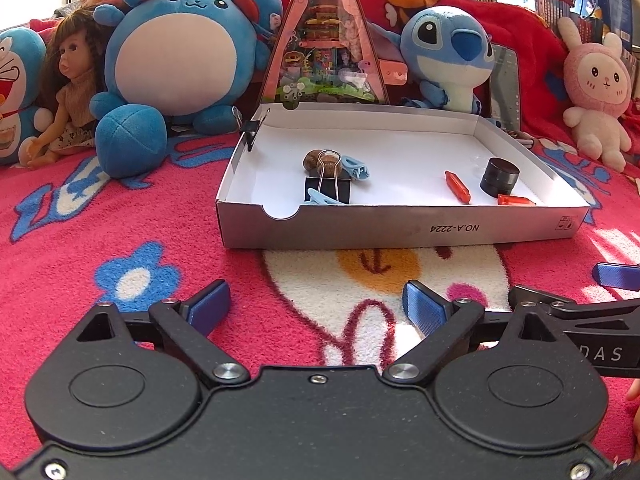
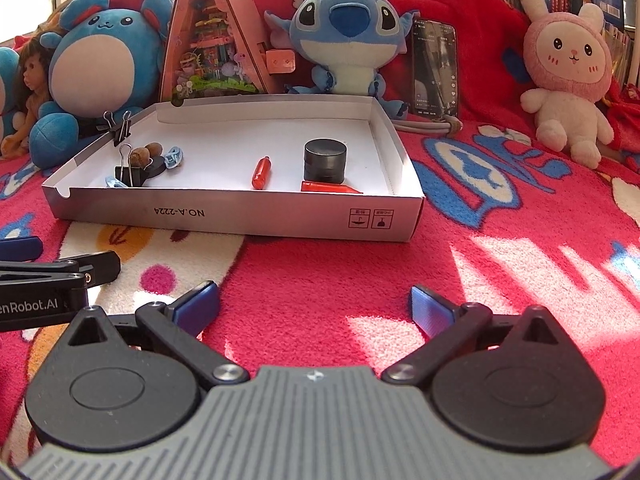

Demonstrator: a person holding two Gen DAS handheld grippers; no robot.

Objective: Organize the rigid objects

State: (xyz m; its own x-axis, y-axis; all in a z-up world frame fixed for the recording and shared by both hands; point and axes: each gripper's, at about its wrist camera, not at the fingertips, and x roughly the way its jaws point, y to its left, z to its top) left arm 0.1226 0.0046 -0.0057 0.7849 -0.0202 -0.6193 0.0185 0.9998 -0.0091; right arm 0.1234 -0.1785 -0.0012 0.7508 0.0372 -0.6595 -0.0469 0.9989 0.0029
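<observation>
A shallow white cardboard box [image 1: 400, 230] [image 2: 248, 216] lies on the red blanket ahead of both grippers. Inside it are a black binder clip [image 1: 328, 190] [image 2: 130, 174], walnuts [image 1: 320, 160] [image 2: 146, 154], light blue clips [image 1: 356, 166] [image 2: 174, 158], two orange pieces [image 1: 457, 187] [image 2: 261, 173] and a black round tin [image 1: 499, 176] [image 2: 325, 159]. Another binder clip [image 1: 251, 128] [image 2: 118, 124] grips the box's back left corner. My left gripper [image 1: 316, 306] is open and empty, short of the box. My right gripper [image 2: 314, 306] is open and empty too.
Plush toys line the back: a blue round one [image 1: 176, 48], Stitch [image 1: 448, 56] [image 2: 344, 32], a pink rabbit [image 1: 596, 88] [image 2: 568, 80] and a doll [image 1: 68, 88]. A triangular diorama [image 1: 328, 40] stands behind the box. A phone [image 2: 434, 68] leans at the back.
</observation>
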